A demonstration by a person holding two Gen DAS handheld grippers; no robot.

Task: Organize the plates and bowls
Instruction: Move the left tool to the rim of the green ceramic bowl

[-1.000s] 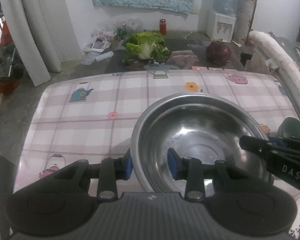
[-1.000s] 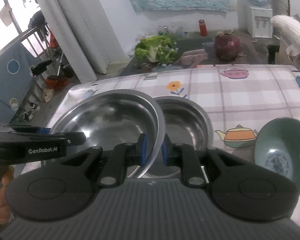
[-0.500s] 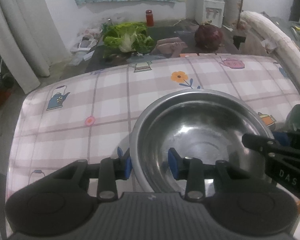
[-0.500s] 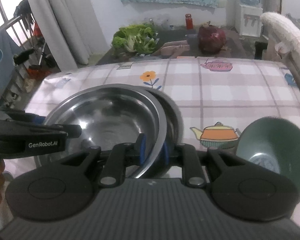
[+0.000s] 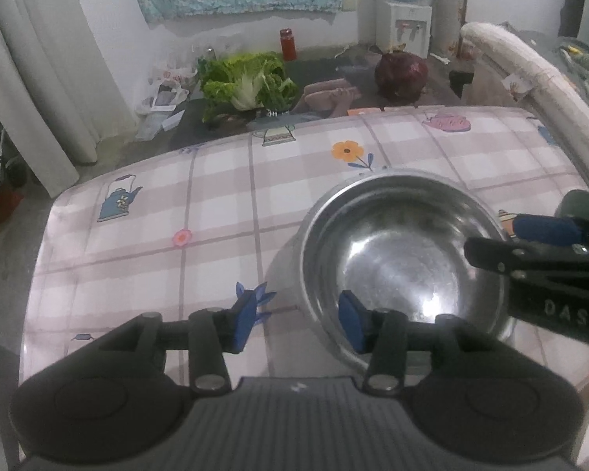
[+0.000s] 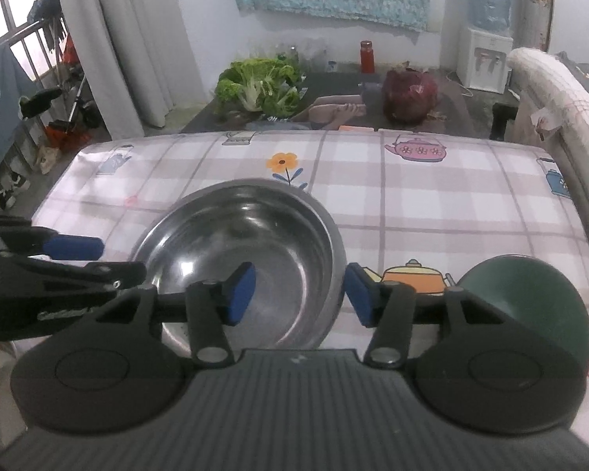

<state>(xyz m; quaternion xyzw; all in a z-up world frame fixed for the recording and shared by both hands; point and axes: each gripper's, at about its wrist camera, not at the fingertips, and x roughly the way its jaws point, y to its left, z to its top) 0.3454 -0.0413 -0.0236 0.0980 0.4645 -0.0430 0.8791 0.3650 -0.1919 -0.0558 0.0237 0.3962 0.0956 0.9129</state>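
Plainly shiny steel bowl [image 6: 239, 251], nested, green bowl [image 6: 530, 298] beside

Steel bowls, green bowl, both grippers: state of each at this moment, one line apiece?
Steel bowl: upright, nested in a second steel bowl, released.
Green bowl: upright on the tablecloth, apart from the stack, untouched.
Left gripper: jaws opening, straddling the steel rim, pads not pressing.
Right gripper: jaws opening, straddling the rim's other side, pads clear.
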